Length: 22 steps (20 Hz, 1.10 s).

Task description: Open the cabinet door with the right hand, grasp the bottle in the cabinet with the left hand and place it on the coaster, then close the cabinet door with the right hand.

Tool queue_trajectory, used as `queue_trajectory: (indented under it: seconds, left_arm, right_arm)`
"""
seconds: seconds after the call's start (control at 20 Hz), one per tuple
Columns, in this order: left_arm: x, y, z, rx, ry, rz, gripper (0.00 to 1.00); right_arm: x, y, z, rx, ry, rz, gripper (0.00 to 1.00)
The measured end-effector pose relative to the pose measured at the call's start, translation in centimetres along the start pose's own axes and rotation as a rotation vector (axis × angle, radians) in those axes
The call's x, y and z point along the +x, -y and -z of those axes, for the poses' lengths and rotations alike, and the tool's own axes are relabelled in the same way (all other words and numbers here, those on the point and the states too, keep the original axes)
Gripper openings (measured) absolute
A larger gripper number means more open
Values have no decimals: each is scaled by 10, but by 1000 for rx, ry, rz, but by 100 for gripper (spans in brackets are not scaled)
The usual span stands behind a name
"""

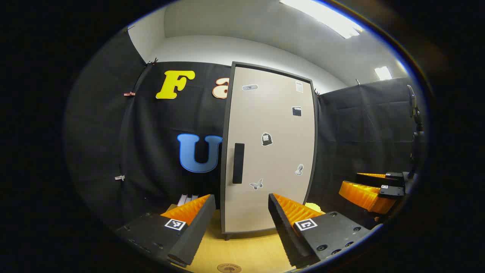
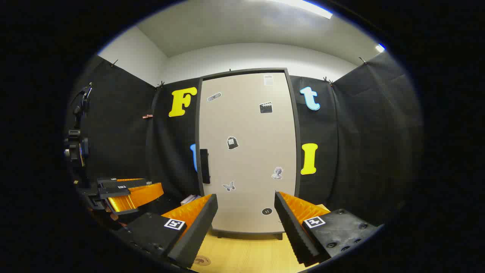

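We see the left hand-held gripper [image 1: 241, 223] held level, its ridged fingers spread wide apart on nothing. The right hand-held gripper [image 2: 245, 223] gapes likewise, empty; seen from the left gripper view it seems roughly level.

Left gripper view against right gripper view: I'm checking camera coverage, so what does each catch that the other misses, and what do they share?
Left gripper view: the right gripper, open, off to the right, and a pale yellow thing beside the cabinet's base. Right gripper view: the left gripper, open, off to the left, and a round dark sticker low on the door. Shared: the closed cabinet door, its dark handle at the left edge, the wooden table and the coaster at the near edge.
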<state>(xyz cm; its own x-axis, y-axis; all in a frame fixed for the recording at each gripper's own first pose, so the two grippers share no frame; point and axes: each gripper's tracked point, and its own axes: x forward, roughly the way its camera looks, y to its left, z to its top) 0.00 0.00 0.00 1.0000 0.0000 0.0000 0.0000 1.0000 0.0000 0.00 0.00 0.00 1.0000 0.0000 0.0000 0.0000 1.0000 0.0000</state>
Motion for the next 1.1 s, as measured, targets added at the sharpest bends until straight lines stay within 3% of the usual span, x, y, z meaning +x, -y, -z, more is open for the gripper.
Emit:
queue_trajectory:
  seconds: [1.1]
  left_arm:
    - [-4, 0, -1, 27, 0, 19, 89]
  right_arm:
    - [2, -8, 3, -27, -8, 16, 97]
